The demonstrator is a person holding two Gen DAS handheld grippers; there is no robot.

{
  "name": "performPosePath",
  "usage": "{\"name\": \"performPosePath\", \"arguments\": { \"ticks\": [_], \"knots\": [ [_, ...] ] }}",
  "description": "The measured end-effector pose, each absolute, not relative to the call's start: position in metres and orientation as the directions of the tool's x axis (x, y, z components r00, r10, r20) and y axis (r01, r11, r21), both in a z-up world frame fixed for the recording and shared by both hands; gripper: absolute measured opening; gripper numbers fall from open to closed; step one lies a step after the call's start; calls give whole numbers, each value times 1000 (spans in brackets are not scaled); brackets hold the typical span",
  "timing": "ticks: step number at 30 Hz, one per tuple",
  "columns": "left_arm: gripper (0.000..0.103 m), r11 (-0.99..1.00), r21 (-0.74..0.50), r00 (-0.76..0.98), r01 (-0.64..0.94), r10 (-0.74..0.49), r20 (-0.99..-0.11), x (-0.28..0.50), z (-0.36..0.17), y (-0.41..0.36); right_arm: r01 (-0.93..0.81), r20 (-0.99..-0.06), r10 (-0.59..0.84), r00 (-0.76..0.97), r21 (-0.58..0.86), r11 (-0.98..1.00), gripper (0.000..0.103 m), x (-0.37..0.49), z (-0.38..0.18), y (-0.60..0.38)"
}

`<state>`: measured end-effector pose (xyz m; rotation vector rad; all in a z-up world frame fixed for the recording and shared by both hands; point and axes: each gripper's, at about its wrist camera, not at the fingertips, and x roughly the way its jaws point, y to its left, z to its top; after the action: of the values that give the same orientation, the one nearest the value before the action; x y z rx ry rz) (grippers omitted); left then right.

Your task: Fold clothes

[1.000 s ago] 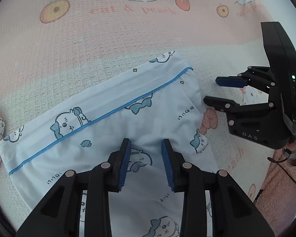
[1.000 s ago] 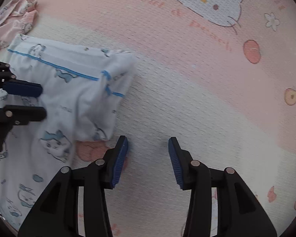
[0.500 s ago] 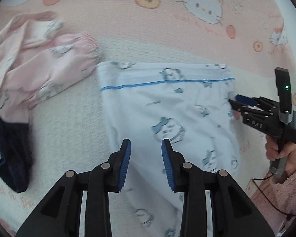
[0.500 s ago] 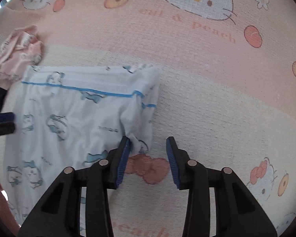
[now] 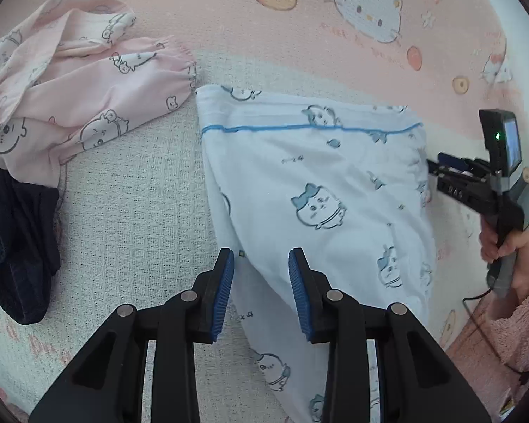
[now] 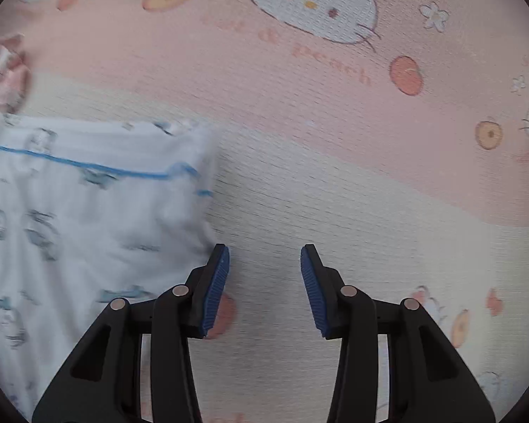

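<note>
White pyjama trousers (image 5: 317, 190) with blue cartoon prints and a blue piping line lie flat on the blanket; they also show blurred in the right wrist view (image 6: 88, 218). My left gripper (image 5: 261, 292) is open, its jaws straddling the trousers' left edge. My right gripper (image 6: 264, 289) is open and empty over the blanket, just right of the trousers' right edge; it also shows in the left wrist view (image 5: 437, 169).
A pink printed garment (image 5: 70, 84) lies crumpled at the far left, with a dark navy garment (image 5: 14, 246) below it. The pink and cream cartoon-cat blanket (image 6: 335, 176) covers the whole surface. A pink-sleeved hand (image 5: 508, 246) holds the right gripper.
The left gripper has pulled back and left from over the trousers to their left edge. The right gripper has opened wider and moved right, off the trousers' right edge.
</note>
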<state>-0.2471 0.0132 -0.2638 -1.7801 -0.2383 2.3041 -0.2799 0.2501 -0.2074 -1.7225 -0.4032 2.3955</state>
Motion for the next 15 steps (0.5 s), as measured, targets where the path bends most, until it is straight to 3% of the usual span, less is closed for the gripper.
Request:
{"name": "performPosePath", "arguments": {
  "ticks": [4,9,10,13,15],
  "knots": [
    [34,-961,-258,-239,-96,274,-932,-265,-264,13,-118,-917,167,-362,-133,-984,42,-269,-182,290],
    [34,-959,-256,-234,-122,279,-931,-288,-264,12,61,-911,-50,-410,27,-998,42,-271,-167,247],
    [34,-958,-256,-233,-128,280,-931,-292,-264,12,90,-914,-69,-399,35,-995,42,-275,-174,238],
    [33,-960,-242,-233,-143,271,-934,-302,-261,7,48,-941,62,-332,-83,-995,42,-285,-204,231],
    [34,-972,-194,-269,-132,223,-937,-300,-249,-8,-29,-945,-11,-327,22,-999,44,-286,-201,250]
  ]
}}
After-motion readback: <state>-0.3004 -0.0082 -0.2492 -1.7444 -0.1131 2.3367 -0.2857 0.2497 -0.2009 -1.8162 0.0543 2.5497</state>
